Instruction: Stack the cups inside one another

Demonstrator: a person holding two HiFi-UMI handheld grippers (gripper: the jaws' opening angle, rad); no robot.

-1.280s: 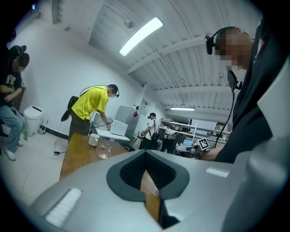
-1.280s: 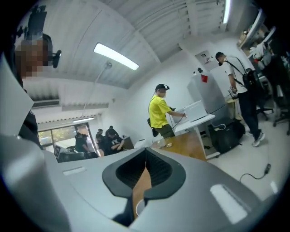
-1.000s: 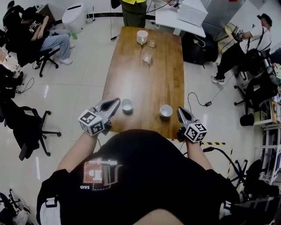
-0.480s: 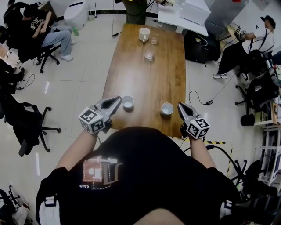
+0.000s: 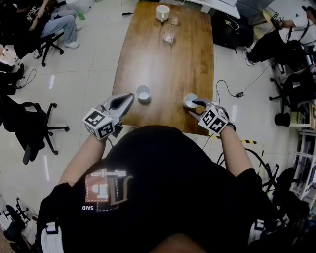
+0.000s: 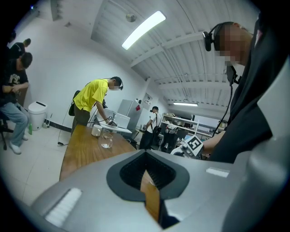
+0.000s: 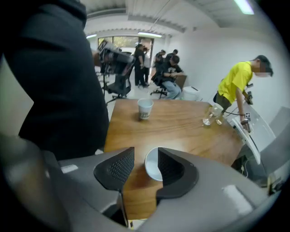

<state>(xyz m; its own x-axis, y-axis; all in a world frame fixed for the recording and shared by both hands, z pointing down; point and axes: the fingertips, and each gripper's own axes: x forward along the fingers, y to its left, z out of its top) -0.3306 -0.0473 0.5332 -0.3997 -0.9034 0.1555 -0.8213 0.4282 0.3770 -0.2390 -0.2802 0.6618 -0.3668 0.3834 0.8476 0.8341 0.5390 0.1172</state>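
Note:
Two small white cups stand near the front edge of the wooden table (image 5: 168, 64). The left cup (image 5: 143, 93) (image 7: 144, 108) stands just beyond my left gripper (image 5: 129, 97), whose jaws are shut and empty. My right gripper (image 5: 196, 105) (image 7: 145, 156) tilts down over the right cup (image 5: 189, 100) (image 7: 153, 166). Its jaws have just been opening and stand open. In the right gripper view the cup's near rim shows in the gap, and one jaw covers part of the cup. I cannot tell whether a pad touches it.
At the table's far end stand a white mug (image 5: 161, 13) (image 6: 96, 130) and two clear glasses (image 5: 169, 35) (image 6: 106, 142). Office chairs (image 5: 29, 133) and seated people ring the table. A person in a yellow shirt (image 6: 90, 102) leans over the far end.
My right gripper has swung in from the table's right front corner, rolled and dipped onto the right cup, and its jaws have opened. The left gripper has stayed put.

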